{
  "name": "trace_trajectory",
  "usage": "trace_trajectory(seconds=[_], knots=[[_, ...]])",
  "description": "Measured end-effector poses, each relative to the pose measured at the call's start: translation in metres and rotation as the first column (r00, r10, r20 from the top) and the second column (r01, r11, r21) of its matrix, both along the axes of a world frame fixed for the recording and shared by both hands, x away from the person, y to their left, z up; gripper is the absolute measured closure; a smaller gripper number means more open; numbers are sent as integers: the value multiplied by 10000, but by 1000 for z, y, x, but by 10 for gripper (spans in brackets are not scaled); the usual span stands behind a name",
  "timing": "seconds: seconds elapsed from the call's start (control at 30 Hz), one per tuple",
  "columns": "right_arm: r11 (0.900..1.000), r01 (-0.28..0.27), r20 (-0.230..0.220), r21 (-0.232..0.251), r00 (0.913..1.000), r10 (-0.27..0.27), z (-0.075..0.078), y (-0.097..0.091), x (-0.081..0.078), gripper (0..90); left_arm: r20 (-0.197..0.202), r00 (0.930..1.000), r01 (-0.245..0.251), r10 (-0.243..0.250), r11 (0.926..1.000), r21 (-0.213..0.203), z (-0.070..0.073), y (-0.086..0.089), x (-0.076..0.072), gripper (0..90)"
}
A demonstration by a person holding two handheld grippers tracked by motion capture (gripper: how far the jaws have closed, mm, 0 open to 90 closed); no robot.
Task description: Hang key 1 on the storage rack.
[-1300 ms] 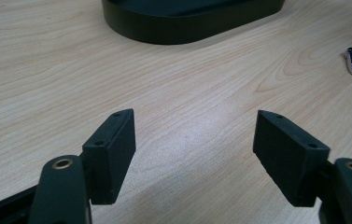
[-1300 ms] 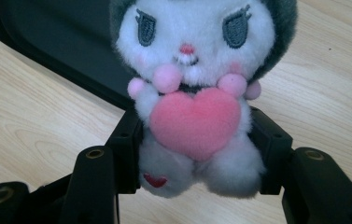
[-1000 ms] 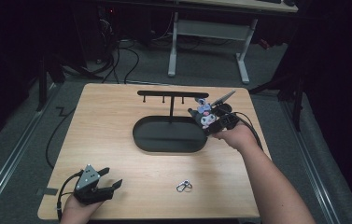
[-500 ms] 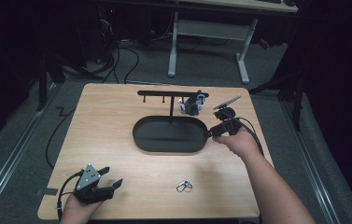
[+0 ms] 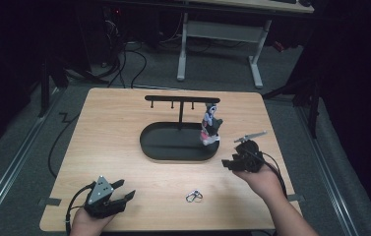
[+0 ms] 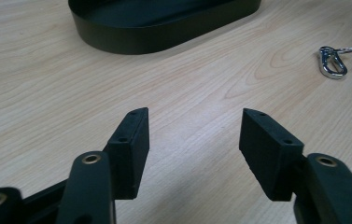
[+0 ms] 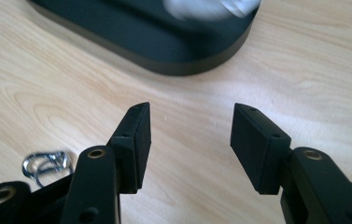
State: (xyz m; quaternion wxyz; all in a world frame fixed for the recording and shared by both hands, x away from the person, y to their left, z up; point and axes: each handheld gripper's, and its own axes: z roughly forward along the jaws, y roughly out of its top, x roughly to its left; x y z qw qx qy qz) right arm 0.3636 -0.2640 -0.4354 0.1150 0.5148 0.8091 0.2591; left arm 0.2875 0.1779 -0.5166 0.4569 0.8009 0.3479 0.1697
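Right claw [image 5: 232,162] let go of the keychain [image 5: 210,125], now hanging on the rack [image 5: 180,100]; both claws empty, jaws narrowing.

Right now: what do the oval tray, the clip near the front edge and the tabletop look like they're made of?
Oval tray: probably painted metal or plastic; matte black, thin even wall, no shine.
Clip: metal, polished silver; bright reflections along its loop.
Tabletop: light wood or wood-look laminate; grain lines and knot rings, smooth satin face. The pictures can't tell which.
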Motion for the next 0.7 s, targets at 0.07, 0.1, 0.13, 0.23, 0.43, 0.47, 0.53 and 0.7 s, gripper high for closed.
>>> trace_trajectory(seconds=[0.07, 0.1, 0.13, 0.23, 0.43, 0.47, 0.53, 0.7], knots=[[10000, -90, 382, 36, 9992, 89, -16, -4, -17, 503, -130, 9999, 42, -42, 10000, 49, -1, -5, -1, 459], [10000, -90, 382, 36, 9992, 89, -16, -4, -17, 503, -130, 9999, 42, -42, 10000, 49, -1, -5, -1, 464], [9999, -57, 531, 132, 9986, 50, -25, -6, -27, 506, -68, 9999, 82, -82, 10000, 32, -1, -7, -2, 476], [9994, 111, 1074, 328, 9941, -146, -40, -10, -41, 511, 138, 9991, 409, -411, 9991, 107, 1, -19, -8, 496], [9942, 19, 2279, 1080, 9733, -267, -59, -10, -72, 593, -271, 9975, 662, -654, 9974, 274, 3, -40, -8, 612], [9938, -64, 2385, 1109, 9709, -204, -62, -9, -77, 604, -410, 9959, 832, -809, 9948, 587, 3, -53, -7, 648], [9917, -71, 2566, 1284, 9661, -263, -67, -11, -86, 635, -574, 9940, 981, -931, 9911, 899, 1, -69, -5, 708], [9746, -31, 2401, 2240, 9694, -521, -70, -24, -96, 689, -897, 9869, 1450, -1342, 9813, 1265, -7, -110, -1, 839]])
